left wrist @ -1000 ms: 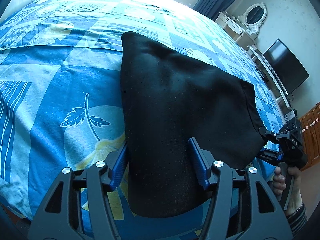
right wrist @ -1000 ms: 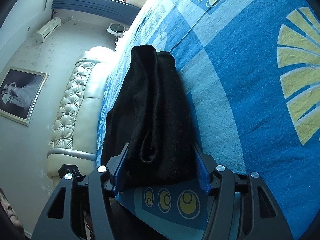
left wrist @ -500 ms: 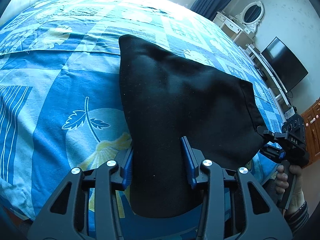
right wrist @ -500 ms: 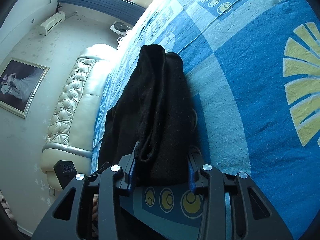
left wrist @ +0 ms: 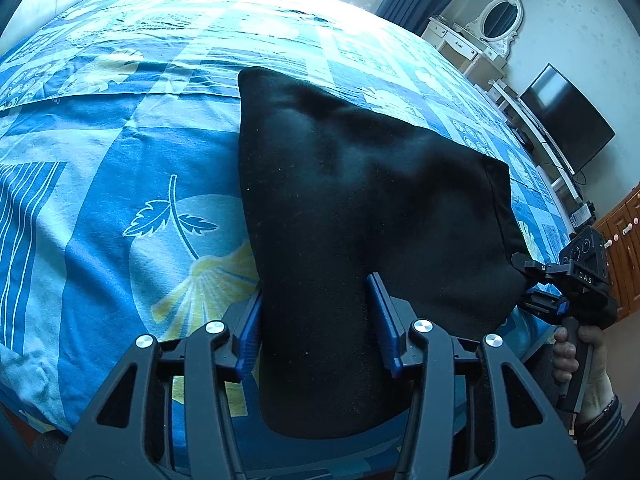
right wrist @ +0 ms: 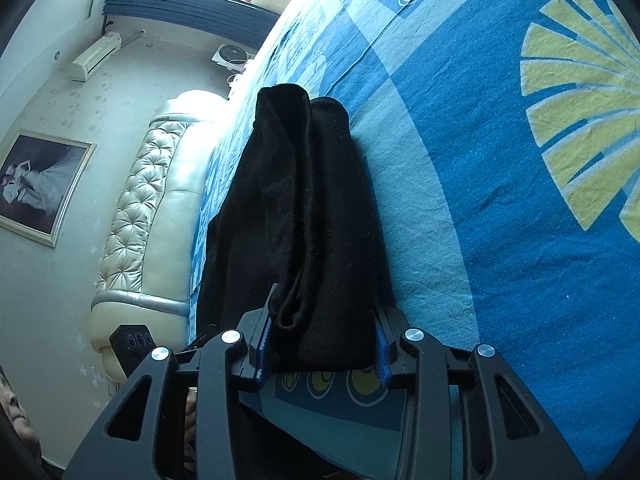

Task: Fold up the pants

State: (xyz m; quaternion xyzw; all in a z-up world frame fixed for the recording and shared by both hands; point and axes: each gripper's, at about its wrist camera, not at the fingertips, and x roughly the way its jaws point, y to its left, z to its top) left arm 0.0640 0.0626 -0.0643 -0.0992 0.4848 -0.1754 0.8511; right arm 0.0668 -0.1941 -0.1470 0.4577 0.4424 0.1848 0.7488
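Black pants (left wrist: 360,200) lie folded on a blue patterned bedspread (left wrist: 100,168). In the left wrist view my left gripper (left wrist: 318,320) straddles the near end of the pants, its blue pads on either side of the cloth, narrowed but with a wide gap. My right gripper (left wrist: 536,284) shows at the right, at the pants' right corner. In the right wrist view my right gripper (right wrist: 322,340) has its jaws around the bunched end of the pants (right wrist: 312,220), pads against the cloth.
A padded cream headboard (right wrist: 148,200) and framed picture (right wrist: 36,184) are at the bed's head. A dresser with oval mirror (left wrist: 496,24), a TV (left wrist: 568,120) and wooden cabinets (left wrist: 624,240) stand beyond the bed's far side.
Both grippers' jaws have narrowed around the ends of the pants over the last second. The pants stay on the bed.
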